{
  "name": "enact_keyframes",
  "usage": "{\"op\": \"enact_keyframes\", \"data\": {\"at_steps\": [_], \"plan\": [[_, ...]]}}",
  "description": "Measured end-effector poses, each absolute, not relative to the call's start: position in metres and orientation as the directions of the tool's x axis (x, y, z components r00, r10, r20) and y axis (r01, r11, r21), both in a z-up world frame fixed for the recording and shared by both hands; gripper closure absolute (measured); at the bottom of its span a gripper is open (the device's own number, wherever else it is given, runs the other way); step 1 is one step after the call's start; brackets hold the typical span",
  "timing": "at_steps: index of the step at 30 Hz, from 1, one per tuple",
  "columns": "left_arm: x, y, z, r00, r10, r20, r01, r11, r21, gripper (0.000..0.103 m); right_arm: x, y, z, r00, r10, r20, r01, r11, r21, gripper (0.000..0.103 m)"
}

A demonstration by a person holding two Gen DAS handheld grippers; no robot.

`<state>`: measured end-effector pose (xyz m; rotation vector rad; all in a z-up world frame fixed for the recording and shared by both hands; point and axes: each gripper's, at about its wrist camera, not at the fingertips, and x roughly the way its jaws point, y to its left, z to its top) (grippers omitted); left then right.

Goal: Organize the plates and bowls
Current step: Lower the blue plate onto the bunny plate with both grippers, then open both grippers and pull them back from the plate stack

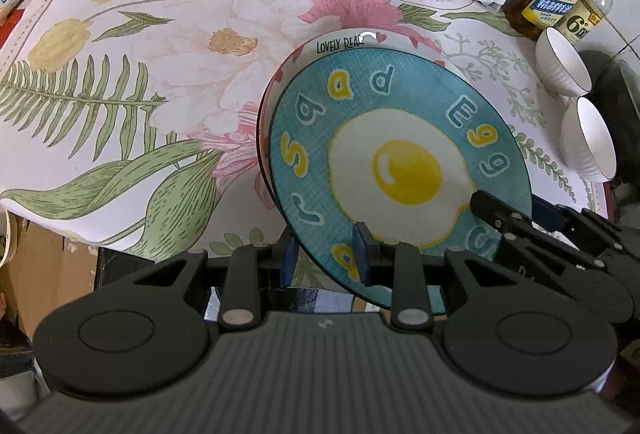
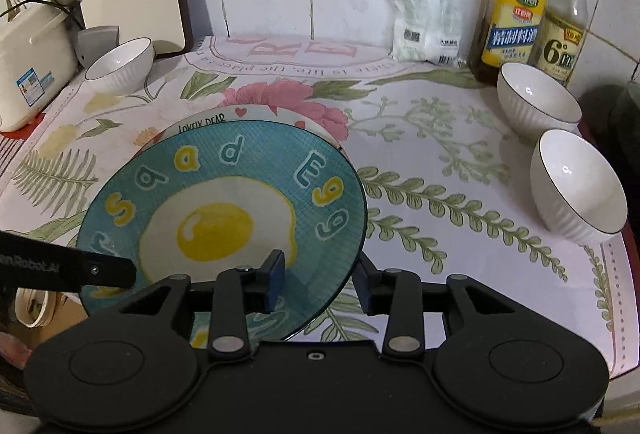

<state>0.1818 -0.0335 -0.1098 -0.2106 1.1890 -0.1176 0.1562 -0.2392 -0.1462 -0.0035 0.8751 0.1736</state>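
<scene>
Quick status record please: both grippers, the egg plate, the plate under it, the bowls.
left gripper: shut on blue egg plate, near rim
right gripper: open, jaws astride the same rim
blue egg plate: tilted above the white plate
white plate: on the tablecloth, mostly covered
bowls: three white, unstacked: far-left bowl, right rear bowl, right front bowl
</scene>
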Motion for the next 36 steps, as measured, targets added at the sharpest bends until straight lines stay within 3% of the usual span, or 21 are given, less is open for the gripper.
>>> {"op": "enact_keyframes", "data": {"at_steps": [22,36], "plan": [[0.187,-0.045,-0.113,0.360,-0.126,-0.924,-0.036,0.988,-0.149,0.078,0.163,-0.231,-0.161,0.696,0.132,-0.705,-0.208,0.978,-0.022,0.056],[0.170,-0.048,-0.092,0.354,-0.117,-0.928,-0.022,0.991,-0.133,0.077,0.141,-0.254,-0.140,0.713,0.222,-0.665,-0.216,0.972,0.094,0.056]]}}
